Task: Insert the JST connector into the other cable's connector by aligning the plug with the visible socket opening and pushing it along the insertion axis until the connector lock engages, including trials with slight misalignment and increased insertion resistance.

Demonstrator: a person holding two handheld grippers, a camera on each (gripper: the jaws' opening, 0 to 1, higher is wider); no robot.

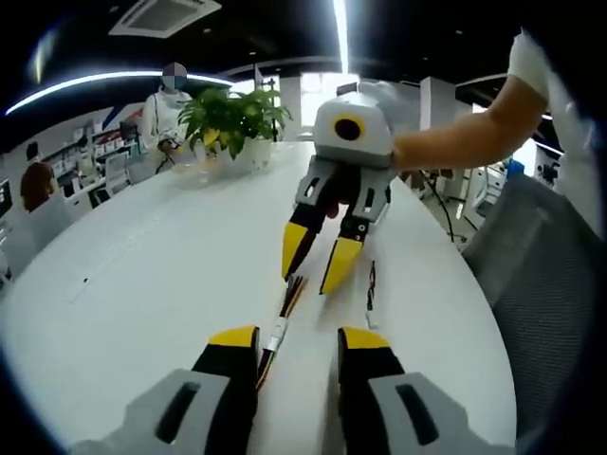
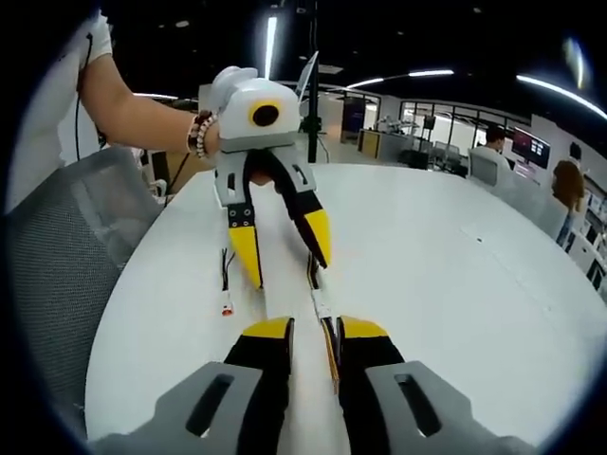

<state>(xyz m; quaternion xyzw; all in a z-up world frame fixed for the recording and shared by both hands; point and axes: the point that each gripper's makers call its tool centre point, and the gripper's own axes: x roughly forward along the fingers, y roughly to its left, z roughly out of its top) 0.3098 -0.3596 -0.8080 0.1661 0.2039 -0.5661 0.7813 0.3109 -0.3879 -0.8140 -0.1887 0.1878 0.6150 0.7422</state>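
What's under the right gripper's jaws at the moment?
The right gripper hovers over the multicolour cable on the white table. A black cable lies beside it. The connector ends are too small to tell.

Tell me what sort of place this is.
Probably an open-plan office or lab: a large round white table, a potted green leafy plant on it, a grey mesh office chair beside it, and desks with monitors behind.

Both claws, left claw [image 2: 282, 248] and right claw [image 1: 321, 254], have grey bodies, black jaws, yellow tips; the person wears a white short sleeve [image 1: 538, 68] and beaded bracelet [image 2: 200, 135].
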